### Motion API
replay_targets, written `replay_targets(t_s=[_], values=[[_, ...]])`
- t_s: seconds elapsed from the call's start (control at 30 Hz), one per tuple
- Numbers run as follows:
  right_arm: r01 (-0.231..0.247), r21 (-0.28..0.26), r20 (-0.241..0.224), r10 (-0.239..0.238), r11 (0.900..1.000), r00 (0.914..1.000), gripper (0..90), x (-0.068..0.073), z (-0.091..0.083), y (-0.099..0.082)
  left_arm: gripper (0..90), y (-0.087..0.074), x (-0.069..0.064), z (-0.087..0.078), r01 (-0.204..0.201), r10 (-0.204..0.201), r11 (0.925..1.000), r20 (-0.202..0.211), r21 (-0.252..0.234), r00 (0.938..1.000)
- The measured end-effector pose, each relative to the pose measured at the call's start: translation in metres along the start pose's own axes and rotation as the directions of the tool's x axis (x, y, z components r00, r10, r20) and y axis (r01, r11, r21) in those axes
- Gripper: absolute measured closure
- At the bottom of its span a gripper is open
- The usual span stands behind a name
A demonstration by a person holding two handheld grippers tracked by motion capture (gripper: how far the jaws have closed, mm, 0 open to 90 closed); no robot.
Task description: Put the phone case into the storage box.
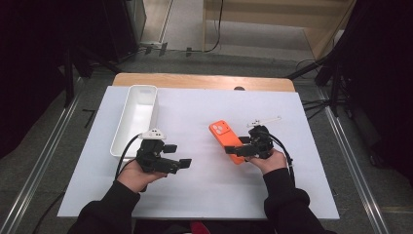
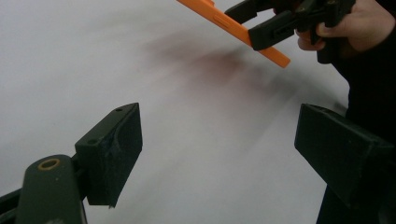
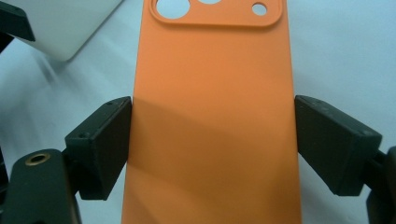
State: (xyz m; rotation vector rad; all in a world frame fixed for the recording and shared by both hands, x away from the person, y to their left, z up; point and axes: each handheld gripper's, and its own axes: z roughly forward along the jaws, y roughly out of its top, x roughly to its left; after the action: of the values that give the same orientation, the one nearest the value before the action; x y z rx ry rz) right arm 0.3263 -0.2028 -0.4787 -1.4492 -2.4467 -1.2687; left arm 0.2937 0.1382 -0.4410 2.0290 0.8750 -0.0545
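Orange phone case (image 3: 212, 126), white tray (image 1: 138, 117)

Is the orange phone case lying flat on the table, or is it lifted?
Lifted: in the left gripper view the orange phone case hangs tilted above the table, clamped by the right gripper.

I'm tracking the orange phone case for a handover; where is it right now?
The orange phone case sits right of centre in the high view, clamped across its width by the right gripper, tilted above the white table sheet.
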Motion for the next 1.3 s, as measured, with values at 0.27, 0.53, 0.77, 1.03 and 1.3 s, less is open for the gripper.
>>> replay_targets(t_s=[0.27,0.53,0.77,1.03,1.3], values=[[-0.052,-0.020,0.002,0.052,0.9984,0.9986,14.4,0.000,0.001,-0.002,15.2,0.012,0.008,0.003,0.017,-0.017,0.9999,-0.016,-0.002,0.9997],[-0.075,-0.051,0.006,0.075,0.9959,0.9971,14.4,0.005,0.003,-0.001,17.9,0.021,0.014,0.006,0.047,-0.047,0.9989,-0.033,0.001,0.9983],[-0.091,-0.073,0.005,0.091,0.9932,0.9958,14.4,0.007,0.005,0.000,17.9,0.031,0.016,0.009,0.051,-0.051,0.9987,-0.036,-0.006,0.9980],[-0.117,-0.104,0.004,0.118,0.9877,0.9930,14.4,0.009,0.005,0.000,20.6,0.041,0.018,0.016,0.056,-0.056,0.9984,-0.064,-0.012,0.9964],[-0.126,-0.136,0.015,0.130,0.9826,0.9914,14.4,0.011,0.005,0.000,20.7,0.049,0.020,0.025,0.094,-0.095,0.9955,-0.069,-0.015,0.9931]])
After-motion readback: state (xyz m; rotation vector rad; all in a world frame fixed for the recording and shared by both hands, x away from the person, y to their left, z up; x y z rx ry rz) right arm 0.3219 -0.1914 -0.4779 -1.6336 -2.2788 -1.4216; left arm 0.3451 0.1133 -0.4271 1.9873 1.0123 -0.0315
